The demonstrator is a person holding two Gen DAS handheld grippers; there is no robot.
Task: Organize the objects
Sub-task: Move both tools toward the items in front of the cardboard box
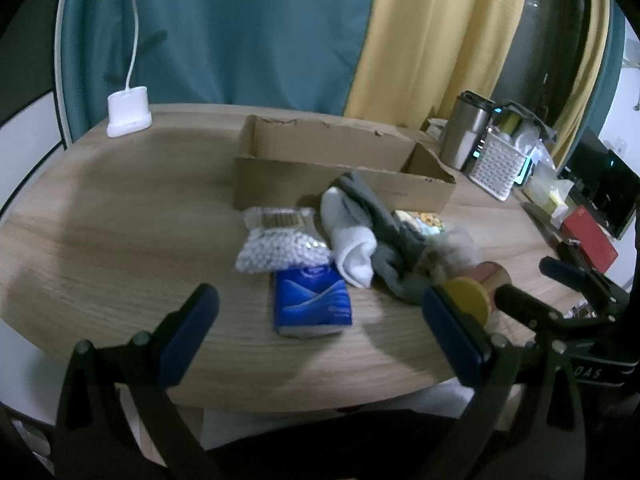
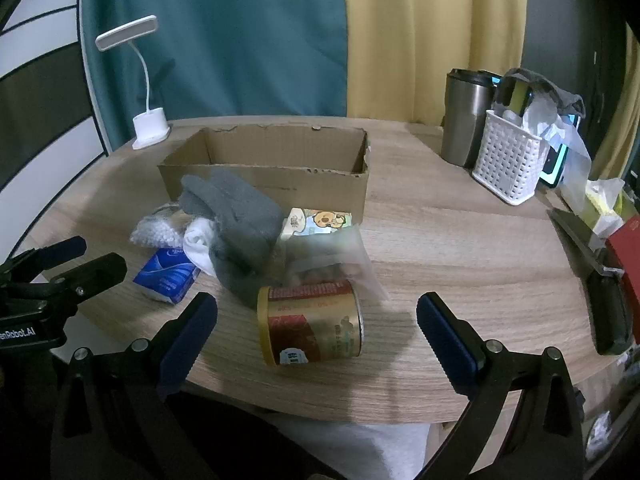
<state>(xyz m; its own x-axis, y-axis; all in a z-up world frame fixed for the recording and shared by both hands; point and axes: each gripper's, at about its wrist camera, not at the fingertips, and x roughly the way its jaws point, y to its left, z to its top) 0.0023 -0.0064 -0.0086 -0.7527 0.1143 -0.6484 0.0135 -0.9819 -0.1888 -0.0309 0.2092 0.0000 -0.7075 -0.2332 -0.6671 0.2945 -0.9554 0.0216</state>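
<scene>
1. Far left, at the back of the table (image 2: pixel 460 240): white desk lamp (image 2: pixel 150 128), well apart from the clutter and not in the way
2. Left gripper (image 1: pixel 320 324): jaws spread wide, nothing between the pads, hovering above the near table edge and tilted down toward the blue tissue pack (image 1: pixel 310 300)
3. Just beyond the tissue pack: bag of white beads (image 1: pixel 280 250), touching the pack's far end; risk of dragging the bag along if the pads close too far forward
4. Middle, at the back: open cardboard box (image 2: pixel 272 184), seemingly empty, probably the place for the loose things; torn rim could snag soft items on the way in
5. In front of the box: white sock (image 2: pixel 200 244) and grey sock (image 2: pixel 240 224) heaped together, overlapping a cartoon-printed packet (image 2: pixel 320 220) and a clear bag (image 2: pixel 336 256); a pinch on one sock likely to lift the other or tip the pile
6. Right gripper (image 2: pixel 316 332): also wide open and empty, straddling a gold and red can (image 2: pixel 312 324) lying on its side near the table edge; can free to roll off if nudged before being clamped
7. Both grippers close together; collision possible if both reach at once
8. Far right: steel mug (image 2: pixel 464 120), white basket (image 2: pixel 508 160), knife (image 2: pixel 592 268) lying near the edge, best avoided
</scene>
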